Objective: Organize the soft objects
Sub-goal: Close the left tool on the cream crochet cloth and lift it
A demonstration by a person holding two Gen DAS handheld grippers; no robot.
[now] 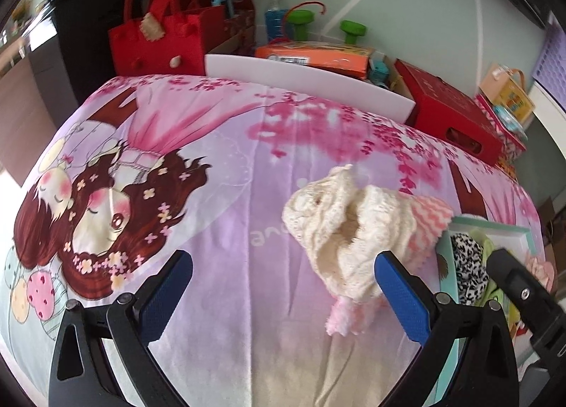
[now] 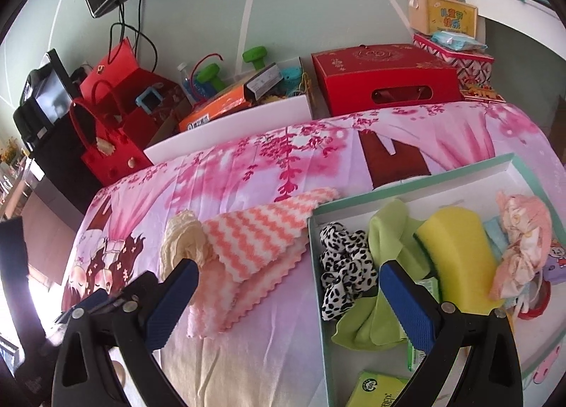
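A cream knitted piece (image 1: 348,230) lies crumpled on the pink cartoon bedspread (image 1: 219,173), on top of a pink-and-white zigzag cloth (image 2: 254,240); the cream piece also shows in the right wrist view (image 2: 185,240). My left gripper (image 1: 283,286) is open and empty, its right finger beside the cream piece. My right gripper (image 2: 288,295) is open and empty, straddling the near edge of the cloth and the teal-rimmed tray (image 2: 417,182). The tray holds a leopard-print scrunchie (image 2: 345,265), a green cloth (image 2: 385,230), a yellow sponge (image 2: 460,258) and a pink fabric piece (image 2: 523,248).
Behind the bed stand a red felt bag (image 1: 159,42), a white bin (image 1: 307,85) with an orange box and green dumbbells, and a red box (image 2: 385,78). A green packet (image 2: 378,389) lies at the tray's near end. The right gripper's body (image 1: 523,297) shows at the left view's right edge.
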